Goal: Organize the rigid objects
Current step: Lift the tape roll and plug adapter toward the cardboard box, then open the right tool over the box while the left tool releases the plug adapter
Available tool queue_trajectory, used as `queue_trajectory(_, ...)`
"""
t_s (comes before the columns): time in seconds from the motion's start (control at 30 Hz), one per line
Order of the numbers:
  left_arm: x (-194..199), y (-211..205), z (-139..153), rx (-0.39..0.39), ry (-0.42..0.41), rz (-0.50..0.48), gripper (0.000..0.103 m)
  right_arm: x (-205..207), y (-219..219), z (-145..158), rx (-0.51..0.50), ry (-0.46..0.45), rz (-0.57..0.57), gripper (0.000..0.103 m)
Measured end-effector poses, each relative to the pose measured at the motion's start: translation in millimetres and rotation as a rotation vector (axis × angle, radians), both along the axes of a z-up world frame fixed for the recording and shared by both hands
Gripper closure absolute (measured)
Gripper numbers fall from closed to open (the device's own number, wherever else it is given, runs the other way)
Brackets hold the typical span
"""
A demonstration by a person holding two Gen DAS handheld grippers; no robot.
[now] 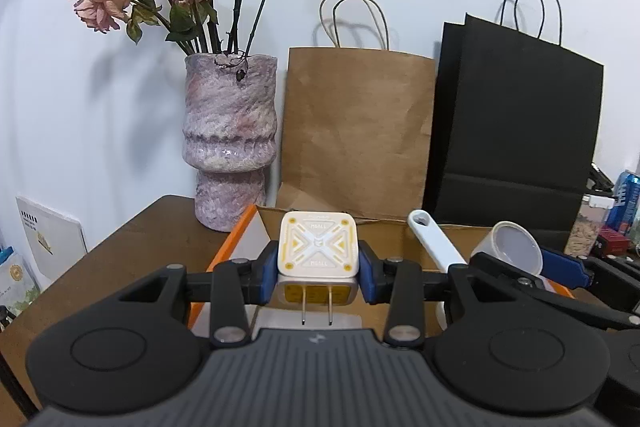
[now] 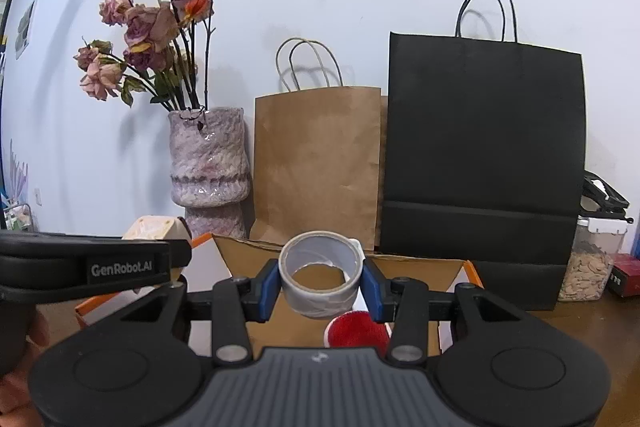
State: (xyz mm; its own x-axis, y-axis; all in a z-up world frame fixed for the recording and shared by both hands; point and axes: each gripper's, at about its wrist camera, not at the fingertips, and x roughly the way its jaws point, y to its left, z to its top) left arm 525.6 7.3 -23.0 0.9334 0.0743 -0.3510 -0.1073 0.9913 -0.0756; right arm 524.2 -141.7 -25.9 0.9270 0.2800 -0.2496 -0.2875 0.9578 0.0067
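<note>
My left gripper (image 1: 319, 273) is shut on a white and yellow plug adapter (image 1: 316, 251), its two prongs pointing back at the camera. It hangs over an open cardboard box (image 1: 384, 233) with orange flaps. A white handled tool (image 1: 434, 243) sticks up from the box. My right gripper (image 2: 320, 285) is shut on a roll of white tape (image 2: 320, 277), held above the same box (image 2: 248, 253). Below the tape lies a red round object (image 2: 357, 330). The tape roll (image 1: 510, 247) and the right gripper also show at the right of the left wrist view.
A purple vase (image 1: 230, 143) of dried roses stands behind the box at the left on the brown table (image 1: 120, 251). A brown paper bag (image 1: 356, 131) and a black paper bag (image 1: 516, 123) lean on the wall. A clear jar (image 2: 588, 263) sits far right.
</note>
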Motion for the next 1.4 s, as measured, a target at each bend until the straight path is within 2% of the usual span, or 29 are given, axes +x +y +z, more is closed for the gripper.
queue_trajectory(0.53,24.4,5.0,-10.1,0.048,0.032,0.011,0.061,25.7,7.2,-9.0,-0.065,0.065,0.029,0.061)
queue_trajectory(0.57,23.4,5.1,-9.7,0.051,0.025,0.016,0.057,26.3,7.2,-9.9,-0.070,0.074,0.026,0.059)
queue_trajectory(0.6,24.2,4.5,-9.3,0.058,0.022,0.025,0.035,26.8,7.0,-10.7,-0.075,0.080,0.021,0.053)
queue_trajectory(0.63,24.0,3.6,-9.2,0.070,0.018,0.038,0.008,27.5,7.0,-11.7,-0.084,0.090,0.010,0.031)
queue_trajectory(0.67,23.1,2.9,-9.0,0.082,0.007,0.052,0.000,28.2,6.7,-12.9,-0.092,0.095,-0.006,0.007)
queue_trajectory(0.7,21.8,2.4,-8.8,0.091,-0.007,0.063,0.000,28.3,5.7,-14.0,-0.095,0.090,-0.027,0.000)
queue_trajectory(0.83,22.5,3.3,-8.4,0.094,0.000,0.079,0.000,30.7,2.8,-16.1,-0.102,0.091,-0.073,0.000)
queue_trajectory(1.4,19.6,7.0,-10.0,0.084,0.022,0.094,0.000,30.2,-1.1,-17.9,-0.098,0.119,-0.073,0.000)
